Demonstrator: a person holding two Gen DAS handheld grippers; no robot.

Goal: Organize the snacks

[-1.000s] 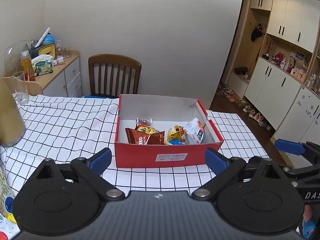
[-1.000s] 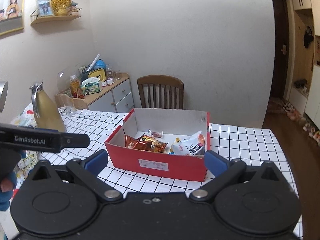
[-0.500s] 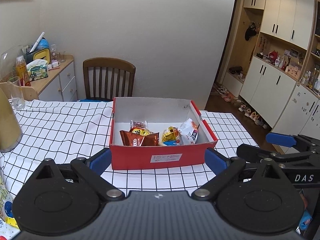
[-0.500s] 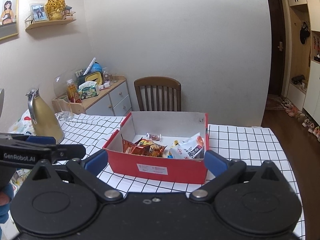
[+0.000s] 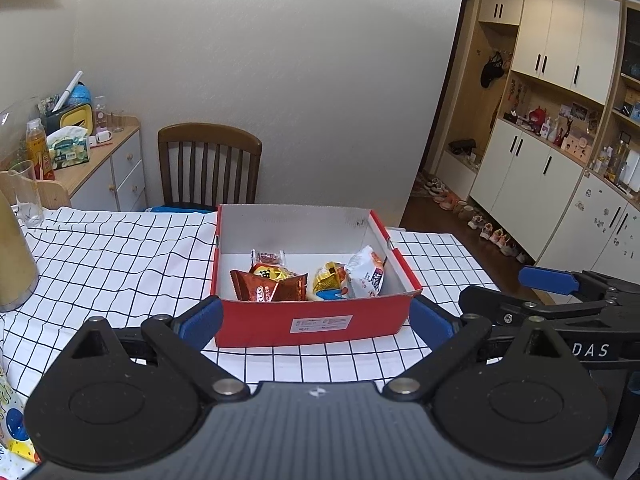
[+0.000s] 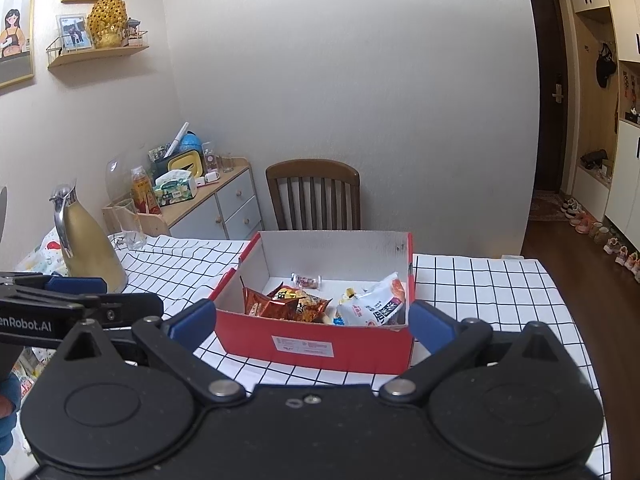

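Ahead of the spread-fingered left gripper (image 5: pixel 316 322), the red box's (image 5: pixel 312 322) front wall hides the lower parts of the snack packets (image 5: pixel 308 282); its label text (image 5: pixel 322 324) is too small to read

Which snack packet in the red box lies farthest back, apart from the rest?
The small clear-ended candy wrapper, alone on the box floor towards the back wall; the brown packet, gold packet and white packet crowd the front.

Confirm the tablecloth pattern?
White tablecloth with a thin black grid; clearest in the left wrist view.
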